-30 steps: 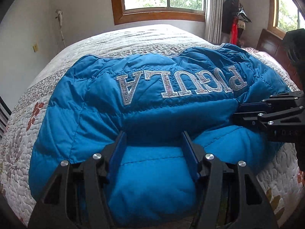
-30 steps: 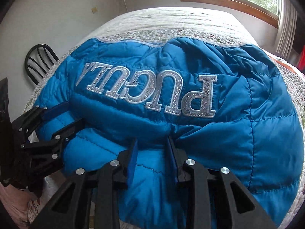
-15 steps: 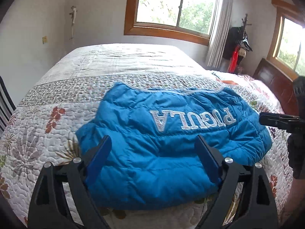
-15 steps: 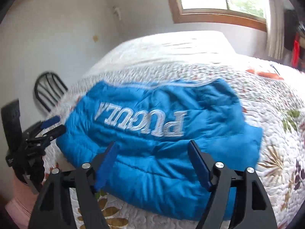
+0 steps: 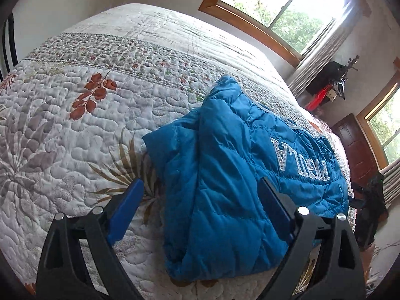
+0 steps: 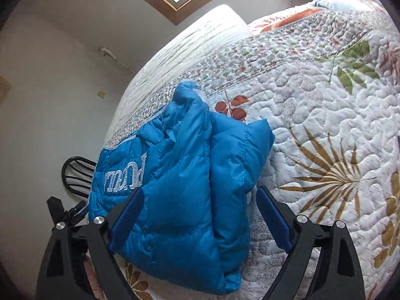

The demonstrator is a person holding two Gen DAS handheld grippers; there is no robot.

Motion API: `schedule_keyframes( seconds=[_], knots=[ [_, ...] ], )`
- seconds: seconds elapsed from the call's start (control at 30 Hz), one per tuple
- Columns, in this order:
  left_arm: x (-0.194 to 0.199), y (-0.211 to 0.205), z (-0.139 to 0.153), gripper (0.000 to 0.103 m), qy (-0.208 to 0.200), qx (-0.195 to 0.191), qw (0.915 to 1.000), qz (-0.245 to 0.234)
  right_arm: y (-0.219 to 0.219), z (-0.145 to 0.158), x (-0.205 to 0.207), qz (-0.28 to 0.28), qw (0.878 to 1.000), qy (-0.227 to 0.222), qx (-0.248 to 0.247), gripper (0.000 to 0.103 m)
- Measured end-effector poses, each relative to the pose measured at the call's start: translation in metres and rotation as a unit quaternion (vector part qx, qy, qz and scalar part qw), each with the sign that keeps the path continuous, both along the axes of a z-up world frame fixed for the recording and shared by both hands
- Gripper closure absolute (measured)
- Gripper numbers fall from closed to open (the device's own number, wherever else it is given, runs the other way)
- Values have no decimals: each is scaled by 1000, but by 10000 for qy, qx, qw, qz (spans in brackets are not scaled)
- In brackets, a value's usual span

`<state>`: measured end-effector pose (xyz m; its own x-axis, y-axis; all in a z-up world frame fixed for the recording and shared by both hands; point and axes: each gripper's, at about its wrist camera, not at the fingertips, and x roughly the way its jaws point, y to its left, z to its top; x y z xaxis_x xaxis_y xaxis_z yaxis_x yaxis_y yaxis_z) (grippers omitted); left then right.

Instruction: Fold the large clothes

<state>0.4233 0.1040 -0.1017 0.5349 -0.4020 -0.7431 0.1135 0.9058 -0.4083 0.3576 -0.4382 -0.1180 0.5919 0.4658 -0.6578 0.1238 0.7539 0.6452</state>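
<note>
- Blue puffer jacket (image 5: 225,175) lies folded on the quilted bed (image 5: 87,115), near its front edge.
- Left gripper (image 5: 200,200) is spread wide, holding nothing.
- Right gripper (image 6: 198,208) is opening, its 2 blue pads (image 6: 273,218) off the jacket's fabric, gripping nothing.

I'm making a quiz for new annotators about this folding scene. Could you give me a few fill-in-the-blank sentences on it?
1. The puffy jacket lying folded on the quilt is ____ in colour.
2. The silver lettering on the jacket appears ____ in the left wrist view.
3. The left gripper is holding ____.
4. Behind the jacket's edge in the right wrist view stands a black ____ beside the bed.

Missing words: blue; upside down; nothing; chair
</note>
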Motion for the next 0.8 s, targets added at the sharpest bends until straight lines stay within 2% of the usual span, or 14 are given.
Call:
schedule_keyframes(
  seconds=[0.3,0.43,0.6,0.7,0.77,0.8],
  knots=[
    [21,0,-33,11,475,-623,9965,-278,10,-19,11,241,9994,115,229,11],
    [35,-6,-46,11,663,-782,9940,-375,13,-24,18,292,9991,65,311,10],
    [46,-17,-49,11,746,-866,9921,-522,20,-27,31,448,9985,-37,300,11],
    [52,-25,-50,13,772,-788,9927,-478,24,-27,37,532,9983,6,248,22],
    [53,-29,-48,34,812,-853,9919,-480,24,-28,39,571,9976,0,382,39],
    [55,-29,-47,40,845,-954,9908,-463,24,-28,39,585,9972,-5,459,44]
  ],
)
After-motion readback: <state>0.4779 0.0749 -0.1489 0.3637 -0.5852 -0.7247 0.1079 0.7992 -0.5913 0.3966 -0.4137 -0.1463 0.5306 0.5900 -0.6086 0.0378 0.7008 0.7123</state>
